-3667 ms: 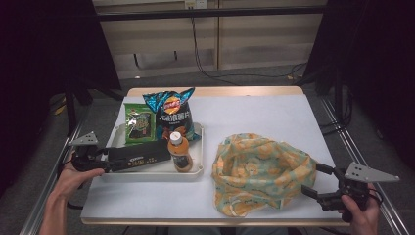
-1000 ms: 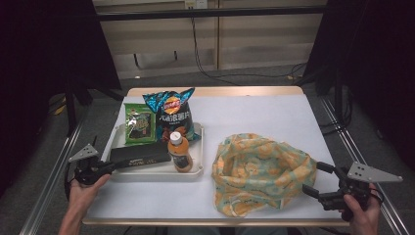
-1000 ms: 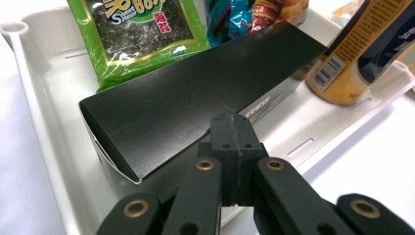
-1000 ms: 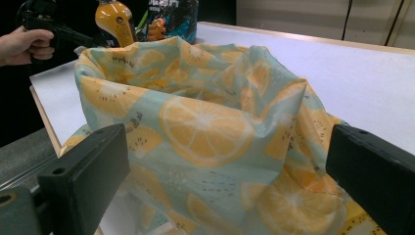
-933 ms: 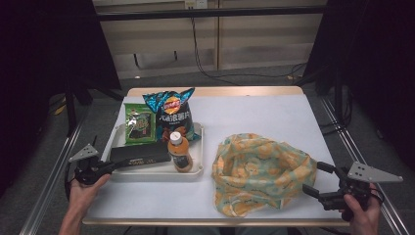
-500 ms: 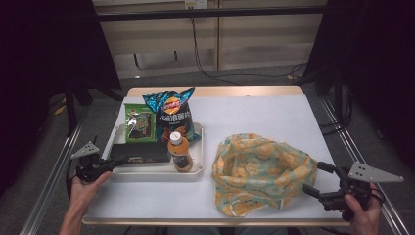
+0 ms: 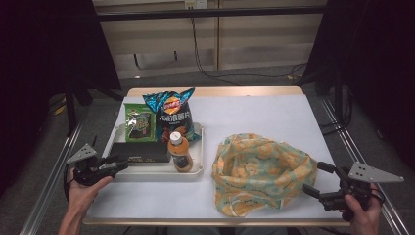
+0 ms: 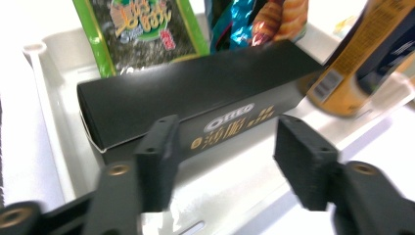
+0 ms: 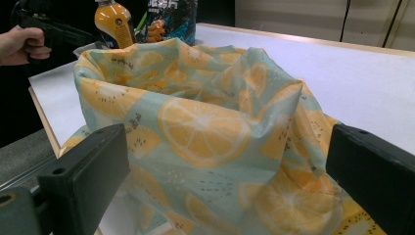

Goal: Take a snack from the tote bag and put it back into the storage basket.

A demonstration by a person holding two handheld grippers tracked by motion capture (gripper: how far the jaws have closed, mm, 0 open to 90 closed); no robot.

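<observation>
The black Oreo box (image 8: 195,105) lies centre frame in the white tray (image 8: 54,147) — light, stiff cardboard, best pinched across its narrow sides. Left gripper (image 8: 222,149) gapes, holding nothing; right gripper (image 9: 225,181) open wide, empty, facing the soft bag (image 9: 205,127).

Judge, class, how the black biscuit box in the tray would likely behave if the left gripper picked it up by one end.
The black biscuit box looks like stiff card with flat sides, so it should probably hold its shape, not flop. Lying flat in the white tray, it seems unlikely to roll. Its smooth surface might slip between the open left gripper jaws.
</observation>
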